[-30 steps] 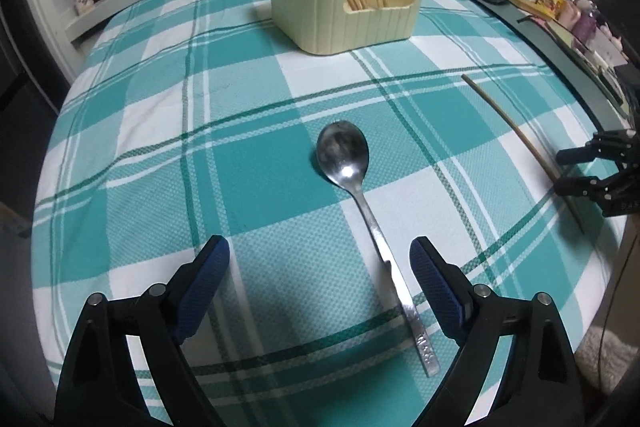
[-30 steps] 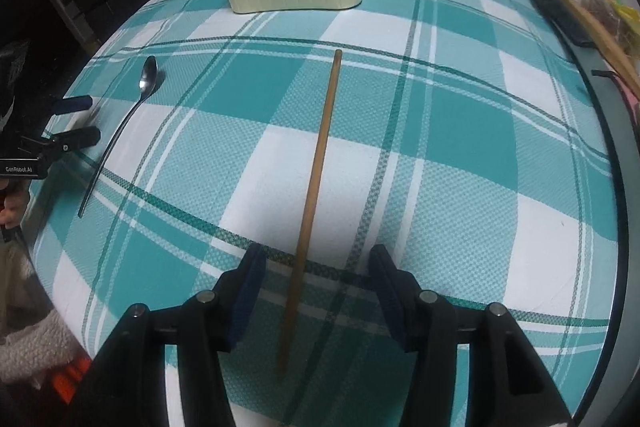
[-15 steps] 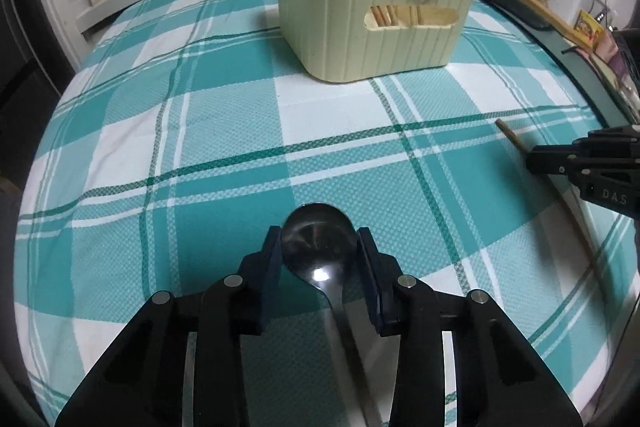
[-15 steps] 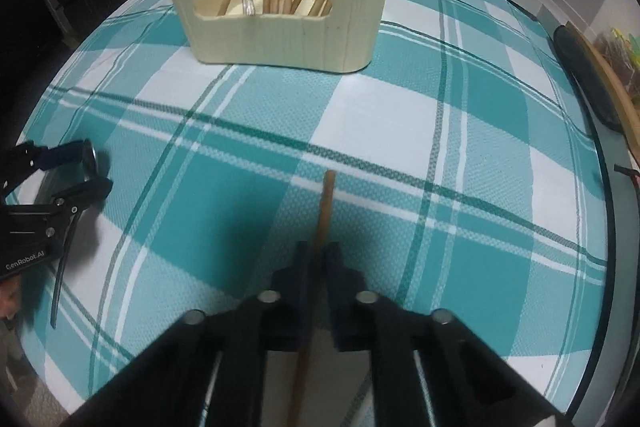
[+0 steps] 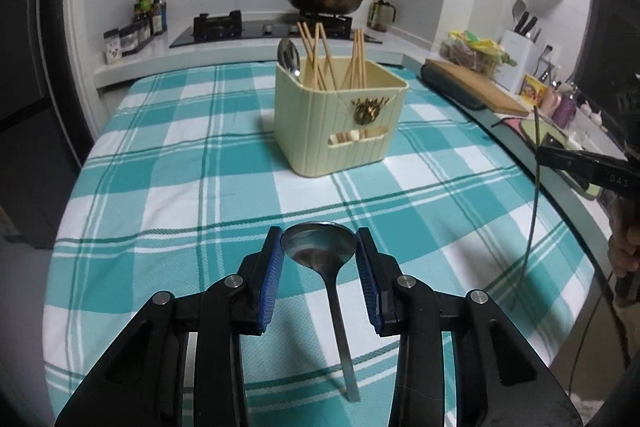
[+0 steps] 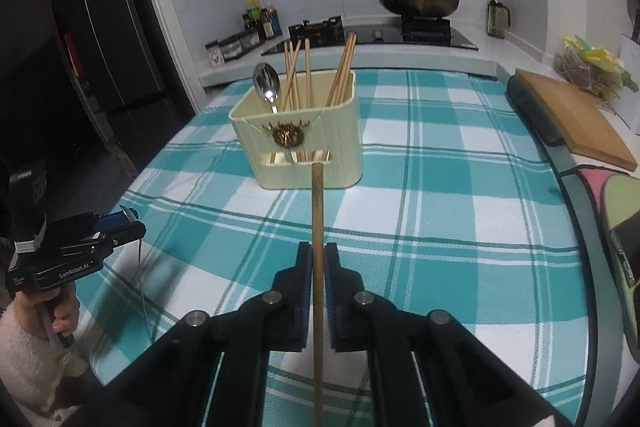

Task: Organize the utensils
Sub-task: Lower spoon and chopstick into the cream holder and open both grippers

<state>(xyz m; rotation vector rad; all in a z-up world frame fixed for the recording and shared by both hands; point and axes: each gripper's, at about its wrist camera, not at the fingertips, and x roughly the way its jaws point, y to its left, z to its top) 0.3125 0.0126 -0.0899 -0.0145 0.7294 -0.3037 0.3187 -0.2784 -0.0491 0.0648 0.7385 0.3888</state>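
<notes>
My left gripper point(image 5: 319, 247) is shut on the bowl of a steel spoon point(image 5: 320, 251), lifted off the table, its handle hanging down toward me. My right gripper point(image 6: 318, 259) is shut on a wooden chopstick point(image 6: 317, 211), also lifted, its tip pointing at the cream utensil holder point(image 6: 304, 143). That holder point(image 5: 340, 123) stands on the checked tablecloth and has several chopsticks and a spoon point(image 5: 289, 57) in it. In the left wrist view the right gripper point(image 5: 548, 157) shows at the right edge with the chopstick point(image 5: 535, 187) hanging down. In the right wrist view the left gripper point(image 6: 128, 223) shows at the left.
The teal and white checked table point(image 5: 160, 187) is backed by a counter with a hob, a lidded pan point(image 5: 324, 1) and bottles point(image 5: 150, 13). A wooden cutting board point(image 6: 572, 119) lies along the right edge. A person's hand point(image 6: 60, 311) holds the left gripper's handle.
Both grippers closed, the left on the spoon's bowl and the right on the chopstick, then rose from the table with them. The views tilted up, so the kitchen wall now shows.
</notes>
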